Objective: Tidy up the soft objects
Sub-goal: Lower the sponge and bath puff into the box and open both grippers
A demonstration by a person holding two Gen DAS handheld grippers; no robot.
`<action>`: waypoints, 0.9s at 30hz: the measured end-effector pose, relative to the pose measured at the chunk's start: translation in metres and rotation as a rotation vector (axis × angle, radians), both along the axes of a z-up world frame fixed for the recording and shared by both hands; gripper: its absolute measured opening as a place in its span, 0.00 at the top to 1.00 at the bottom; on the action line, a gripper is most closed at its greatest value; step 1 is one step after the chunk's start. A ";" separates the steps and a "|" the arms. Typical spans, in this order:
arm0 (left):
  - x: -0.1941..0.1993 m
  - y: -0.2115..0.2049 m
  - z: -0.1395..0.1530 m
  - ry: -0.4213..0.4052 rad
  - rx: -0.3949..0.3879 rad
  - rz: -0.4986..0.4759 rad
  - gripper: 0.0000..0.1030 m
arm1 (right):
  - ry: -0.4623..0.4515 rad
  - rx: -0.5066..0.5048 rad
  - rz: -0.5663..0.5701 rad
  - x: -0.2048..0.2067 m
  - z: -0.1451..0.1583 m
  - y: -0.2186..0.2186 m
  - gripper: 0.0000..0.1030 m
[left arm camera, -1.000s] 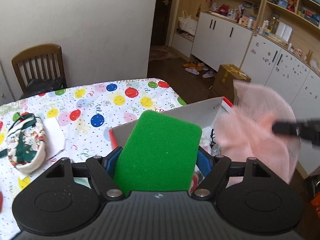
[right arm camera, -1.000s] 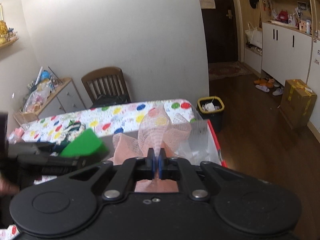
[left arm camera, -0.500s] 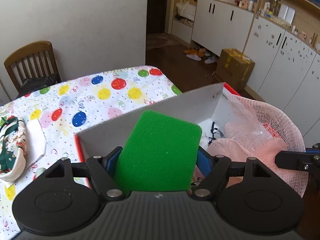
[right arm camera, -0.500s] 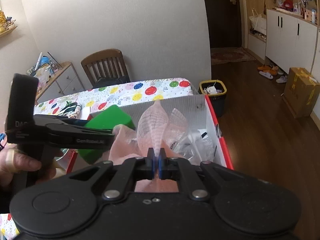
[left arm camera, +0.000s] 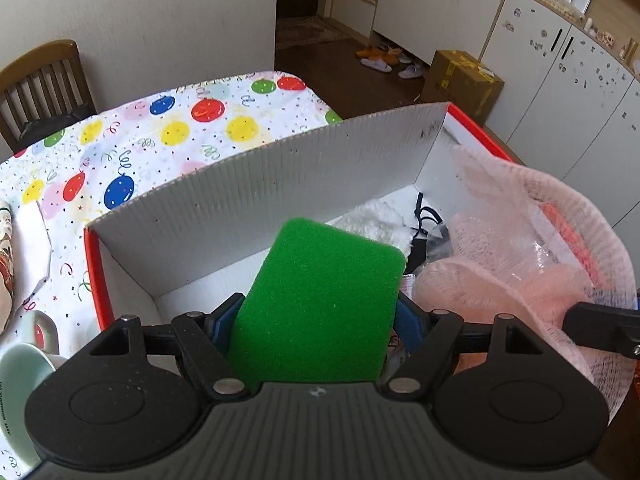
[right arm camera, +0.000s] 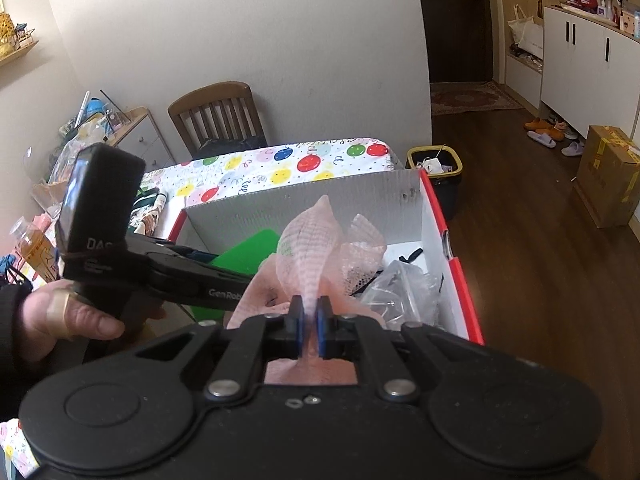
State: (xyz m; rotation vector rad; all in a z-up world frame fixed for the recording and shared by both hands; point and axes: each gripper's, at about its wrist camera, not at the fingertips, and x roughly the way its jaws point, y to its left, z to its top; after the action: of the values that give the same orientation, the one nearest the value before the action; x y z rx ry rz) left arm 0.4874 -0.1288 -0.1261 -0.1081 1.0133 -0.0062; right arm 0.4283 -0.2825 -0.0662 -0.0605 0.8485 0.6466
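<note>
My left gripper (left arm camera: 316, 320) is shut on a green sponge (left arm camera: 320, 304), its blue pads pressing both sides, and holds it over the open red-and-white box (left arm camera: 256, 192). The sponge (right arm camera: 248, 254) and left gripper also show at left in the right wrist view, with a hand (right arm camera: 72, 316) on the handle. My right gripper (right arm camera: 310, 320) is shut on a pink mesh cloth (right arm camera: 316, 248), which hangs over the box's right half (left arm camera: 532, 264). Inside the box lie a white fluffy item (left arm camera: 376, 220) and crinkled clear plastic (right arm camera: 404, 292).
The box (right arm camera: 452, 256) stands on a table with a balloon-print cloth (left arm camera: 168, 132). A patterned pouch (left arm camera: 6, 264) and a pale cup (left arm camera: 24, 368) lie at left. A wooden chair (right arm camera: 218, 116) is behind the table; a bin (right arm camera: 436, 168) and cardboard carton (right arm camera: 608, 172) are on the floor.
The left gripper with the sponge has moved forward and down, from the table's side to over the box. The right gripper has sunk a little with the pink mesh, which now hangs over the box.
</note>
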 end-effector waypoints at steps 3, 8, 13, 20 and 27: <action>0.000 0.001 -0.001 0.005 -0.007 0.005 0.24 | 0.007 0.001 -0.005 0.003 0.001 -0.001 0.96; 0.000 0.002 0.003 -0.001 -0.010 0.017 0.22 | 0.016 0.003 -0.005 0.006 0.001 -0.004 0.95; -0.005 0.006 0.011 -0.023 -0.023 0.026 0.18 | 0.006 -0.003 -0.001 0.005 0.004 -0.005 0.92; -0.014 0.012 0.026 -0.058 -0.032 0.042 0.17 | -0.017 -0.004 0.021 -0.001 0.013 -0.005 0.85; -0.032 0.016 0.050 -0.111 -0.049 0.059 0.14 | -0.041 0.009 0.019 -0.007 0.022 -0.012 0.82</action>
State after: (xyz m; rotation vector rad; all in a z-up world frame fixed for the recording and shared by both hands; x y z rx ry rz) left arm 0.4559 -0.1133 -0.0757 -0.1802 0.8989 0.0167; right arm 0.4212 -0.2941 -0.0443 -0.0731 0.8065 0.6652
